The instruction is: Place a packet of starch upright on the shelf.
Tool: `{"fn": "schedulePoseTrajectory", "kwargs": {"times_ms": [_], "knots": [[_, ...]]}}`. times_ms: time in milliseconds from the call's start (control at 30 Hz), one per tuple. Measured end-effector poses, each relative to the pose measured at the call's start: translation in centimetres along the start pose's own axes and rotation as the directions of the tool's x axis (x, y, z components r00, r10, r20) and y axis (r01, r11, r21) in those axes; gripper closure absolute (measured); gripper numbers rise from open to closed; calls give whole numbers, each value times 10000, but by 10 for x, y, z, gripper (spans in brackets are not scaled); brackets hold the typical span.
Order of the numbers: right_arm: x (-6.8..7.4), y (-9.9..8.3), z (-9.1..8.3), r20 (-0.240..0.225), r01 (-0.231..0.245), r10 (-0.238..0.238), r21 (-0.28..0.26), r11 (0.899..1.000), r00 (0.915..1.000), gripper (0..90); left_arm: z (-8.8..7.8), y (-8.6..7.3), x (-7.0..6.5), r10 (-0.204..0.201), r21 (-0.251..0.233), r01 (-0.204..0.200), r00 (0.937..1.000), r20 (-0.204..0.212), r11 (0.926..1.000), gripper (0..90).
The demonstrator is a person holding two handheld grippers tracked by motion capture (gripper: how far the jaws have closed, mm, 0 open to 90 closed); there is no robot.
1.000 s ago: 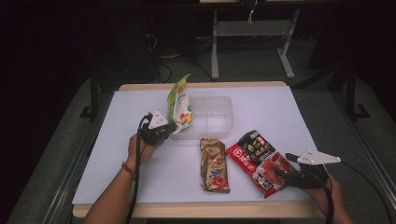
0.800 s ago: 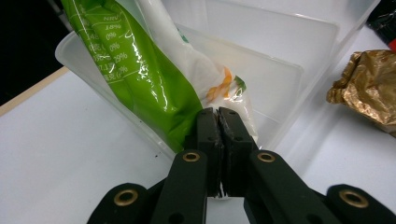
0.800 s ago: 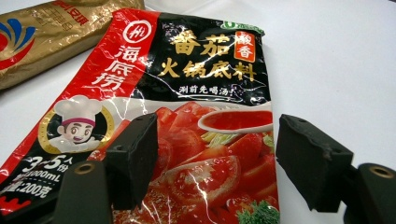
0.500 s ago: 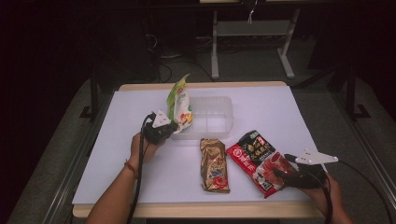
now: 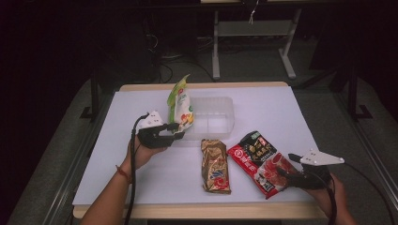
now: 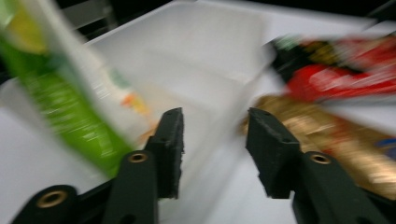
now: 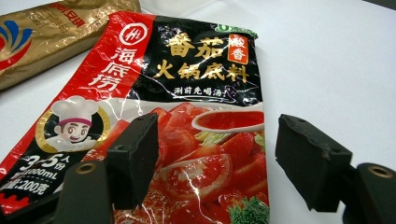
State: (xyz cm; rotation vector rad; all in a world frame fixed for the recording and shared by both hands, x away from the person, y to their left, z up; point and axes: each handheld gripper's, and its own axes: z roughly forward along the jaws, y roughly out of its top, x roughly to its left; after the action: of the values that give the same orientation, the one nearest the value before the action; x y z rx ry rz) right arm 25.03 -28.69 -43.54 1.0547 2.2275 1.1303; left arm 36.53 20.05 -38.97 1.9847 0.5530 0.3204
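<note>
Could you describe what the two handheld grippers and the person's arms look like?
Both grippers have two black jaws with flat rectangular pads and brass-coloured pivot rivets. The left gripper has a black body with a white top and trails a black cable. The right gripper carries a grey three-cornered plate. The forearms are bare of sleeves; a thin red band circles the left wrist.

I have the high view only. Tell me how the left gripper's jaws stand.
Observer: In the left gripper view the left gripper is open, nothing between its jaws; the green-and-white pouch stands just outside one jaw.
Operator: Report what lies straight ahead of those jaws.
Observer: The clear plastic tub, its inside looking empty, though the picture is blurred.
Operator: Now the right gripper.
Observer: The right gripper is open too, with the lower end of the red sauce packet below the gap.
Operator: Read me something off that packet.
Observer: It shows a cartoon chef and sliced tomatoes.
</note>
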Motion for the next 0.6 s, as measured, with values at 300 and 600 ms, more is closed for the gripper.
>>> {"fn": "schedulePoseTrajectory", "kwargs": {"times_ms": [300,600], "knots": [[1,3,0,61,76,-75,-89,9999,10000,296,17,-3,-20,-664,650,538,9753,2107,9964,426],[1,2,-3,162,88,-84,-227,9997,9998,300,54,-16,-34,-1122,1799,781,9758,1879,9806,328]]}}
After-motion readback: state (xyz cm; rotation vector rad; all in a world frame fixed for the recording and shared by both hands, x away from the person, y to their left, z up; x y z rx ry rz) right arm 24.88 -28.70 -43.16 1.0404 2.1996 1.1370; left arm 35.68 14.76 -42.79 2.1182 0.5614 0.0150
